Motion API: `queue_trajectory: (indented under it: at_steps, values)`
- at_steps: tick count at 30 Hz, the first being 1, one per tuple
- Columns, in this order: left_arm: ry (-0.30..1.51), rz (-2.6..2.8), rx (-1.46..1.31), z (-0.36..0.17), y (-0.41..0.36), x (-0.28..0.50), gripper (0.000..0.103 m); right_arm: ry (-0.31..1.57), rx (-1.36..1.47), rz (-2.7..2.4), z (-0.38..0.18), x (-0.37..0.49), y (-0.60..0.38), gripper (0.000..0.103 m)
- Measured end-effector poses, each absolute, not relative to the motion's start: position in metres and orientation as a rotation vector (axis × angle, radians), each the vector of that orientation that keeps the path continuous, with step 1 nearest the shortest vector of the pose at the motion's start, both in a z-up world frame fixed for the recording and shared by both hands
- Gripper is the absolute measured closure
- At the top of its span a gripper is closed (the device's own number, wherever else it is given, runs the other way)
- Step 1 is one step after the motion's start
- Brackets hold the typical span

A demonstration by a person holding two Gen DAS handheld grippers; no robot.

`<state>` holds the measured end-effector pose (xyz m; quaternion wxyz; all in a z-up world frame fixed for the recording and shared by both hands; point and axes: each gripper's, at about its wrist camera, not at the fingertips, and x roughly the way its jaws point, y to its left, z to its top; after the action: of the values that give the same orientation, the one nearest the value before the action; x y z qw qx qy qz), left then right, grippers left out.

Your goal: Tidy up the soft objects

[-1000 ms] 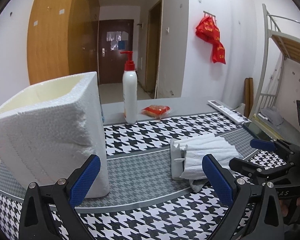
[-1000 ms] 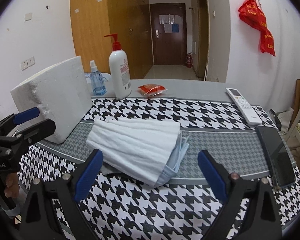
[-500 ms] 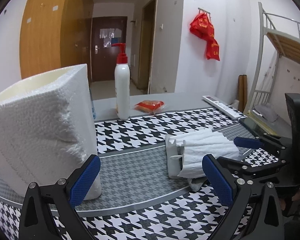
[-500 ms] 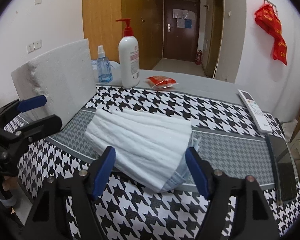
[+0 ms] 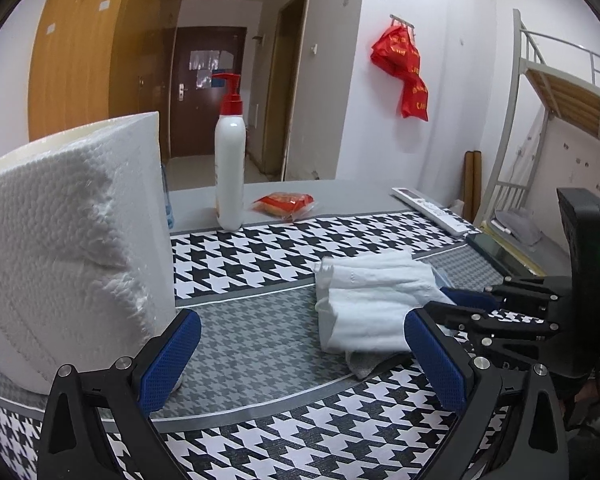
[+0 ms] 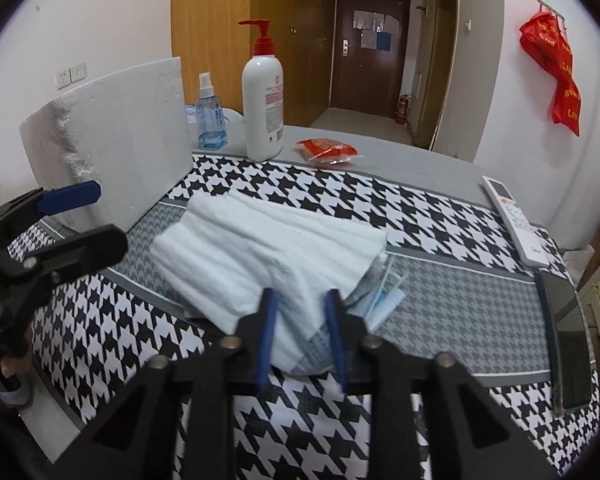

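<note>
A folded white towel (image 6: 268, 248) lies mid-table on the houndstooth cloth, stacked over a grey cloth and blue face masks (image 6: 384, 300). My right gripper (image 6: 300, 300) is at the stack's near edge. Its jaws are closing, and the blue pads pinch the towel's front fold between them. In the left wrist view the same towel (image 5: 372, 300) sits right of centre, with the right gripper (image 5: 460, 308) reaching in from the right. My left gripper (image 5: 300, 360) hangs open above the cloth with nothing between its fingers. A white foam box (image 5: 68, 240) stands just to its left.
At the back stand a white pump bottle (image 6: 262, 116) and a blue spray bottle (image 6: 210, 120), with a red snack packet (image 6: 328, 152) beside them. A remote (image 6: 514, 220) and a dark phone (image 6: 568, 320) lie along the right edge. A bunk bed frame (image 5: 540, 120) rises beyond the table.
The right gripper's jaws went from wide apart to narrow, pinching the towel's near fold. The left gripper stayed open and hardly shifted.
</note>
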<state>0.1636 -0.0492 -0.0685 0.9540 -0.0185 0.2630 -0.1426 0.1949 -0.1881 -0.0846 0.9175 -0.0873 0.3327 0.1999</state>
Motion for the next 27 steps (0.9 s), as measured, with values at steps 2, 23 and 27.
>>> queue_trajectory:
  at_steps: [2,23,27]
  values:
    - [0.529,-0.291,-0.046,-0.069,-0.048,0.162,0.001,0.692,-0.18,0.405,-0.086,0.195,-0.189,0.093]
    - [0.506,-0.309,-0.019,-0.069,-0.054,0.15,0.001,0.56,-0.087,0.411,-0.024,0.143,-0.207,0.096]
    - [0.499,-0.313,-0.008,-0.067,-0.056,0.145,0.001,0.543,-0.078,0.391,-0.017,0.134,-0.213,0.096]
